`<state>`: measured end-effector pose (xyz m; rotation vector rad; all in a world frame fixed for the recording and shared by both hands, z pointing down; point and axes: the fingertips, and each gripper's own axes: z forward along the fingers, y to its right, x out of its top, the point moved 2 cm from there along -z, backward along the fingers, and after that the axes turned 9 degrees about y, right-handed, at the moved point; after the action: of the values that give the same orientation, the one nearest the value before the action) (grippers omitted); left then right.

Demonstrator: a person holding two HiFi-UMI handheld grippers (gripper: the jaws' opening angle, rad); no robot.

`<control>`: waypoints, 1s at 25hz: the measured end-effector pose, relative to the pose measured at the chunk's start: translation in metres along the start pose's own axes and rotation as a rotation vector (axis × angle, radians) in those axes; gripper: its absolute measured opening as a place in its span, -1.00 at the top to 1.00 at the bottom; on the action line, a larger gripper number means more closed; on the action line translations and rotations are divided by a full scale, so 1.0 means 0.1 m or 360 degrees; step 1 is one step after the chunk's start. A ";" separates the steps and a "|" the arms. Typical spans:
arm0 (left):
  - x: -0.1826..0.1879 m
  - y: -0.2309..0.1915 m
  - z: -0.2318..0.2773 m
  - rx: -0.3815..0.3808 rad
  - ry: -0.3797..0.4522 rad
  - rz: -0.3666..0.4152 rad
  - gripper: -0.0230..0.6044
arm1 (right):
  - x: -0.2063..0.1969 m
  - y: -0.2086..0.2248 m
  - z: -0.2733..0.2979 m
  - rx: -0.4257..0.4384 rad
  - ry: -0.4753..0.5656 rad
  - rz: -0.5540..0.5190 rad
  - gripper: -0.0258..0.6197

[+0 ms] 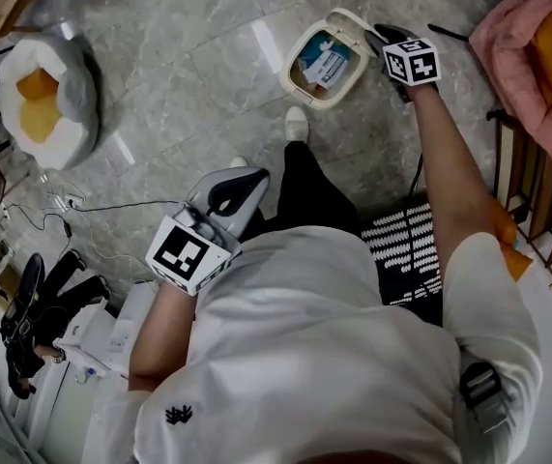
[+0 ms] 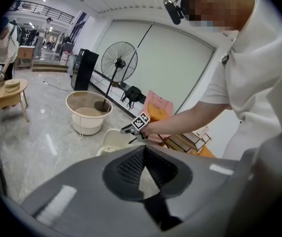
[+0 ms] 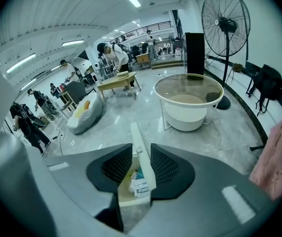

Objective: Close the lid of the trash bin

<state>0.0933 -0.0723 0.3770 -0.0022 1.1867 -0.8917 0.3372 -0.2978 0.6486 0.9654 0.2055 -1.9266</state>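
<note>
1. The grey marble floor (image 1: 188, 75) takes most of the head view. A wide stretch of it lies open between the beanbag and the trash bin, so your free room is to the bin's left.
2. The white beanbag (image 1: 48, 100) with orange cushions sits at the far left, well apart from the bin. Loose cables (image 1: 72, 206) trail over the floor below it, near your left side.
3. A pink cloth (image 1: 522, 46) hangs over a wooden rack at the right edge, near your right forearm; that side is tight.
4. The white tub (image 3: 187, 102) stands on thin legs beyond the bin, with a floor fan (image 3: 225, 23) behind it.
5. A black-and-white patterned mat (image 1: 406, 249) lies under your right arm, beside your leg.
6. The cream trash bin (image 1: 316, 102) stands on the floor just ahead of your shoe (image 1: 297, 122). It is open, with a blue-and-white box (image 1: 326, 64) inside.
7. Its lid (image 3: 141, 167) stands upright along the bin's far right rim, edge-on to the right gripper view.
8. Your right claw (image 3: 141, 146) reaches out over that rim. Its jaws are apart and straddle the lid's top edge; a sliver of the bin's inside shows between the left jaw and the lid.
9. Your left claw (image 2: 143, 148) hangs close to your body, well back from the bin. Its jaw tips are together with nothing between them.
</note>
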 end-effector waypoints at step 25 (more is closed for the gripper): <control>-0.19 0.05 -0.26 -0.0017 0.0031 0.0006 0.75 | -0.36 -0.69 -0.02 0.0085 -0.0080 -0.0047 0.63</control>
<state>0.0737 -0.0460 0.3793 -0.0001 1.2092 -0.8838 0.2918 -0.2355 0.6561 0.9527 0.1403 -1.9901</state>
